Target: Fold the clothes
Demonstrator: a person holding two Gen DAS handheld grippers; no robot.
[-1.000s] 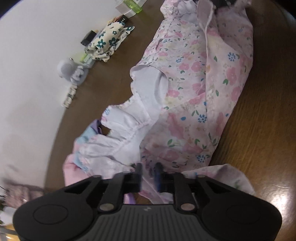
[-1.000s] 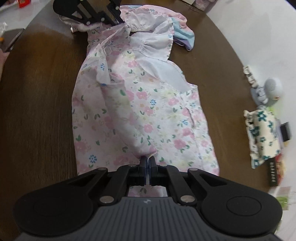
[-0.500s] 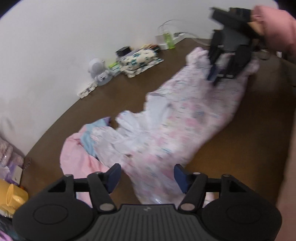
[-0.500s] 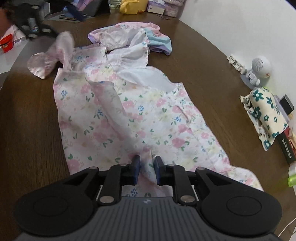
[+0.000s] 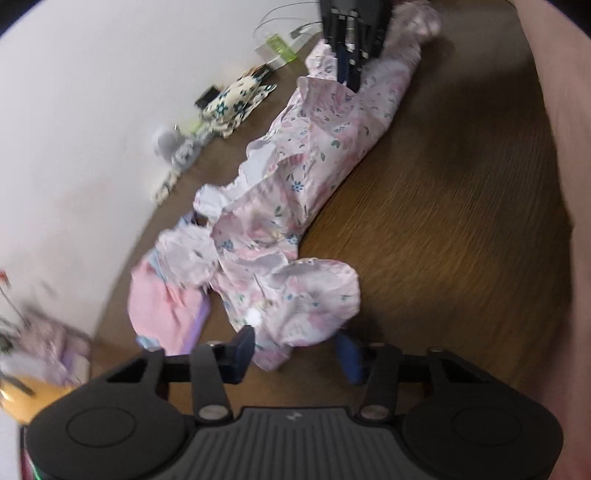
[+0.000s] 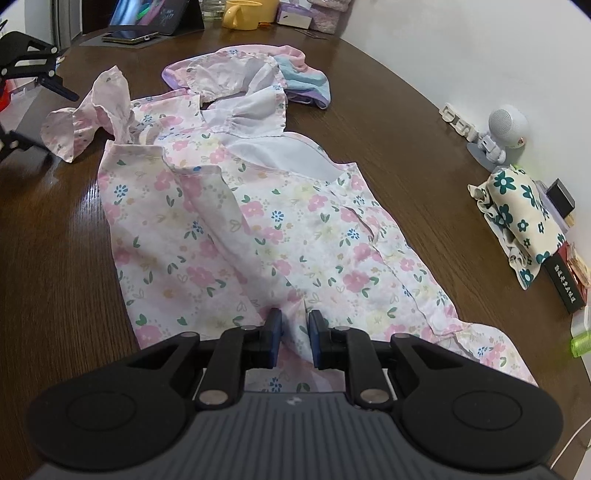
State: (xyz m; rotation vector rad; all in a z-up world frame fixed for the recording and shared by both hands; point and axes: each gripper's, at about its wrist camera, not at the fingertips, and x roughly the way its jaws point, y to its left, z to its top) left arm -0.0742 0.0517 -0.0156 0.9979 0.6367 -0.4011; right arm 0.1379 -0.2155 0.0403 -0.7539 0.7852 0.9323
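Note:
A pink floral dress (image 6: pixel 258 221) lies stretched lengthwise on the brown wooden table (image 6: pixel 55 258), folded in along its long sides. It also shows in the left wrist view (image 5: pixel 306 177). My right gripper (image 6: pixel 294 338) sits over the hem end, its jaws a little apart with a fold of cloth between them, not clamped. My left gripper (image 5: pixel 297 350) is open and empty, just short of the ruffled sleeve (image 5: pixel 314 295). It shows at the far left of the right wrist view (image 6: pixel 33 66).
A pink, blue and purple garment (image 6: pixel 303 79) lies under the dress's collar end. A floral pouch (image 6: pixel 517 221), a small white speaker figure (image 6: pixel 502 133) and a dark box (image 6: pixel 563 288) line the wall edge. A yellow mug (image 6: pixel 243 14) and a tablet (image 6: pixel 155 14) stand at the far end.
Both grippers let go of the dress. My left gripper opened wide and drew back from the sleeve end. My right gripper's jaws parted slightly over the hem.

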